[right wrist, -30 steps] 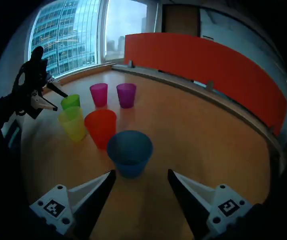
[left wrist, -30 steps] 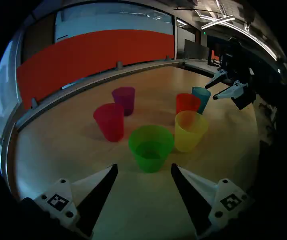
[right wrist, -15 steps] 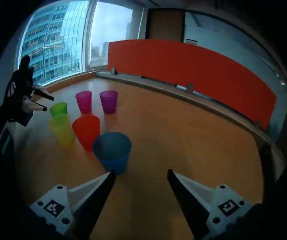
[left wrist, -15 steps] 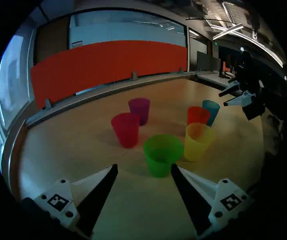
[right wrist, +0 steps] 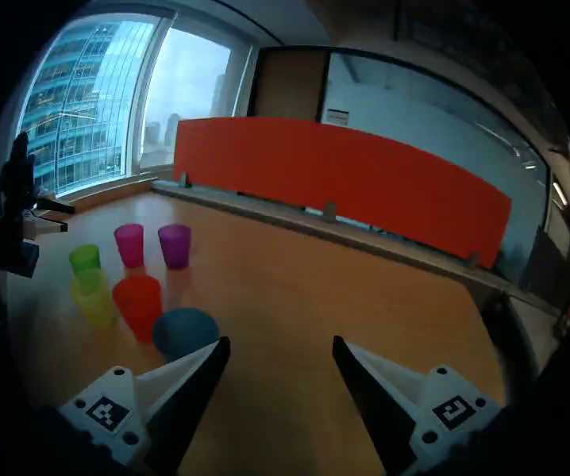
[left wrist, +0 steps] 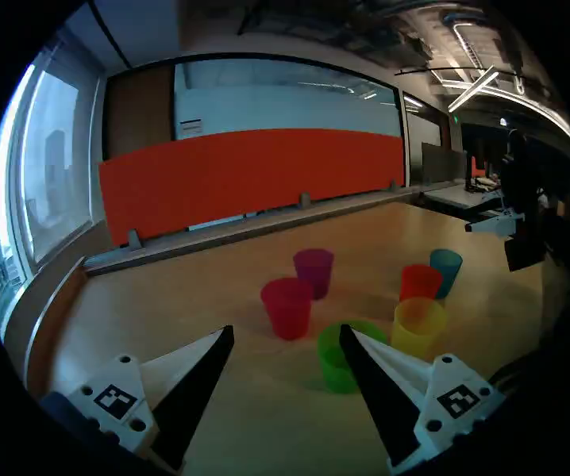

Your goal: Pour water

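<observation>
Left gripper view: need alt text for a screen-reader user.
The left gripper, open and empty, hovers over a wooden table with six upright cups: green cup nearest, yellow cup beside it, red cup, purple cup, orange cup and blue cup behind. An orange panel lines the far edge.

No legible text or numbers.

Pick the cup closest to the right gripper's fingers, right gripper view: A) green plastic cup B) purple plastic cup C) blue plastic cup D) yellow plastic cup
C: the blue plastic cup sits just ahead of the fingers of the open right gripper, while the orange plastic cup stands behind it.
</observation>
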A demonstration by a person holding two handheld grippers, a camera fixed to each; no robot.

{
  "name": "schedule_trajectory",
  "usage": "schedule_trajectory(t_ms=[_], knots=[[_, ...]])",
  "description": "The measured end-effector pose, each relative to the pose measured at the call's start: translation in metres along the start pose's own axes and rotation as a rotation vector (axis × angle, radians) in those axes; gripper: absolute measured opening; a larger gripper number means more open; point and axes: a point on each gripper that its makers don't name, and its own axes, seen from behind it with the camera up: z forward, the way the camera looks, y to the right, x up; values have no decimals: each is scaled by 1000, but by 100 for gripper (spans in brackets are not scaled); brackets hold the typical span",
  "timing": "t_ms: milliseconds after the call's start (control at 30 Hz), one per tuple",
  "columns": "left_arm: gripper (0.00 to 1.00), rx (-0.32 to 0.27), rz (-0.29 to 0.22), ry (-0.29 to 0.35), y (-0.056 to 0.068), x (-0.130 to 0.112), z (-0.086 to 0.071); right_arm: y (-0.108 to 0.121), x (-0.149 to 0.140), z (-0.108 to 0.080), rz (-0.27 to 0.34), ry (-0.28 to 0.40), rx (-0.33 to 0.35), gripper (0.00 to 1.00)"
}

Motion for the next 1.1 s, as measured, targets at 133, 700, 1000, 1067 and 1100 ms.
schedule_trajectory(t_ms=[133, 700, 1000, 1067, 1100], knots=[[99, 53, -29, 37, -11, 10, -3, 11, 12, 0, 13, 44, -67, 100], [99, 192, -111, 200, -27, 52, -14, 40, 61, -14, 122, 245, -264, 100], [99, 262, -118, 269, -33, 71, -24, 51, 73, -29, 167, 324, -342, 100], [99, 277, -115, 279, -34, 75, -26, 52, 73, -30, 173, 332, -351, 100], [99, 285, -114, 286, -35, 76, -27, 53, 74, -31, 175, 336, -355, 100]])
